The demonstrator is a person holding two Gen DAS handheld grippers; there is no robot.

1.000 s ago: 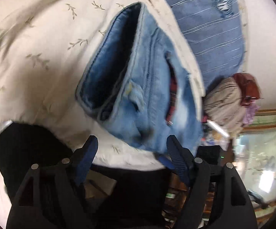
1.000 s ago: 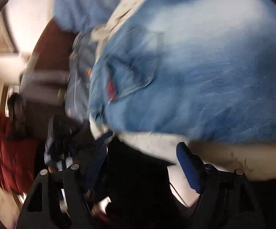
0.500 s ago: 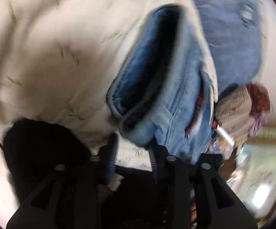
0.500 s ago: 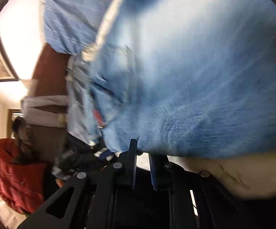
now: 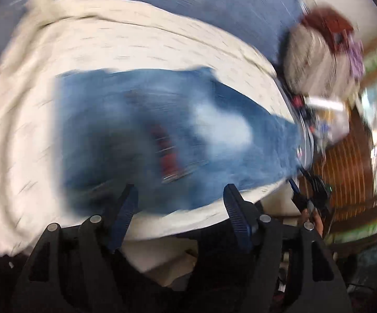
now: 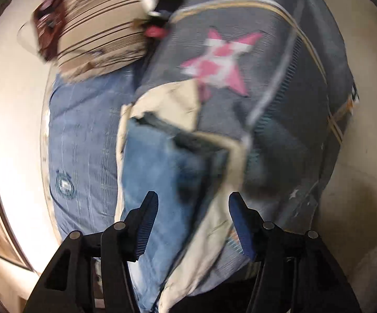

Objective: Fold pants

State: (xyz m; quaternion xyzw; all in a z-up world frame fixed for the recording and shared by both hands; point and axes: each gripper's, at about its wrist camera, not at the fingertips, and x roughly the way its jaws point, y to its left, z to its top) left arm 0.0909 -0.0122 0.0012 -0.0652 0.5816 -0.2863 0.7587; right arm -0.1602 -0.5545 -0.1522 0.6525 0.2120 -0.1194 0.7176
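left gripper (image 5: 179, 204) gaping wide, empty | right gripper (image 6: 192, 215) gaping wide, empty | jeans (image 5: 162, 135) lying mid-frame | risk: loose fold slumping open

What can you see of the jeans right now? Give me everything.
The jeans are blue denim, washed pale in patches, with a red plaid patch near the middle. They lie folded into a compact block, flat on a cream leaf-print sheet. The left gripper and right gripper are both open, neither clamped on the denim. In the right wrist view an open cuff or waist end shows darker inside. Motion blur hides finer detail.
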